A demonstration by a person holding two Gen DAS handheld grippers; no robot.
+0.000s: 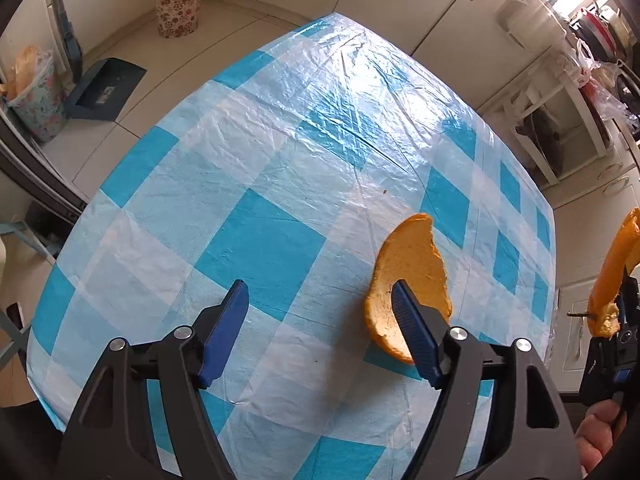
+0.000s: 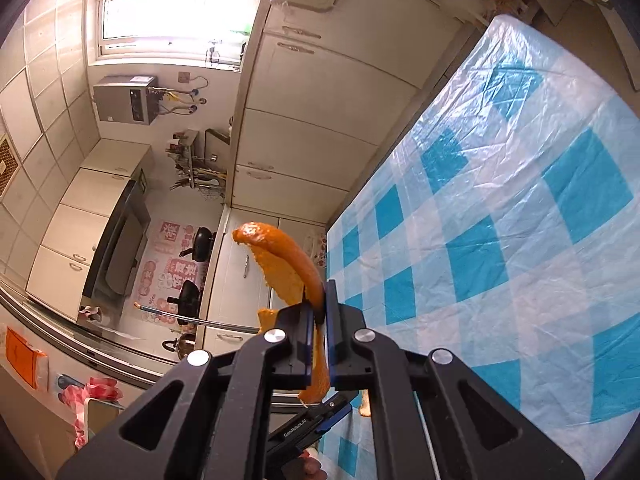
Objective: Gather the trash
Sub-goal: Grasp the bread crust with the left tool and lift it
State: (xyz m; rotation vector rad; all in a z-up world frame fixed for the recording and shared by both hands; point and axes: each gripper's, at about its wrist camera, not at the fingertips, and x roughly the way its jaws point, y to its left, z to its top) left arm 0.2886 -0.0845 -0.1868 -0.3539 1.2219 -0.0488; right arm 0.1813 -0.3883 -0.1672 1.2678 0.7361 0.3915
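An orange peel [image 1: 416, 276] lies on the blue-and-white checked tablecloth [image 1: 260, 184] near the table's right side. My left gripper [image 1: 320, 304] hovers above it, open, with its right finger [image 1: 416, 336] over the peel and nothing between the pads. A second orange peel [image 2: 280, 268] is clamped between the blue pads of my right gripper [image 2: 319, 304], which is shut on it and held off the table's edge, out over the kitchen floor. That same peel [image 1: 616, 272] shows at the right border of the left wrist view, with a hand [image 1: 600, 436] below it.
Two flowered waste baskets [image 1: 178, 4] [image 1: 36, 96] stand on the floor beyond the table, with a blue dustpan [image 1: 106, 88] between them. Cabinets [image 2: 320, 92] run along the table's far side. A stove and counter [image 2: 116, 248] lie past the right gripper.
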